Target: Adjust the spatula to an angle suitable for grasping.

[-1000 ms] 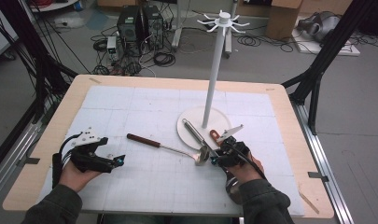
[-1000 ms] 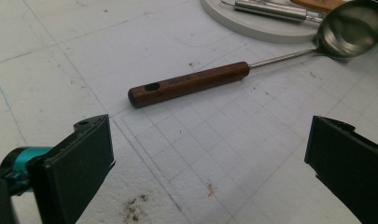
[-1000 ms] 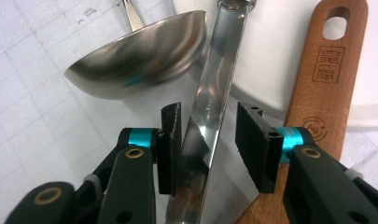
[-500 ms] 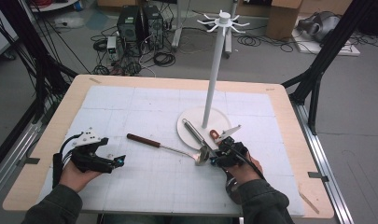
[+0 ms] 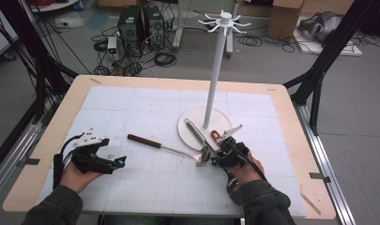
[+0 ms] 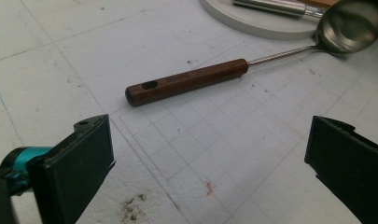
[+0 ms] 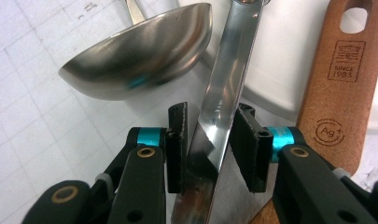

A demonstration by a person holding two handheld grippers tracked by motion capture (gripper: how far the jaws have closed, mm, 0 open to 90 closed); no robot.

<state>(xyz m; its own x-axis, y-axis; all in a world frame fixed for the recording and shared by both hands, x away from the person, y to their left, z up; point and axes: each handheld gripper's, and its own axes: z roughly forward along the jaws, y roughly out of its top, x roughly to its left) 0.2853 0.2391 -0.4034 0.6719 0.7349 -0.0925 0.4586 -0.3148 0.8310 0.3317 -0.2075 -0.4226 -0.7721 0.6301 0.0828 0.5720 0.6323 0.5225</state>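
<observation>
Right tongs (image 7: pixel 207 140) have just been closing round the steel handle (image 7: pixel 221 93), pads nearly touching it; left tongs (image 6: pixel 207 158) spread wide, ladle (image 6: pixel 186 81) just ahead, near the desk's front edge

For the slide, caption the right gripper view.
Right hand-held gripper closing on a shiny flat steel blade, with a ladle bowl and wooden handle beside it.

Right hand-held gripper (image 7: pixel 207 140) closing, left hand-held gripper (image 6: pixel 207 163) wide open
</observation>
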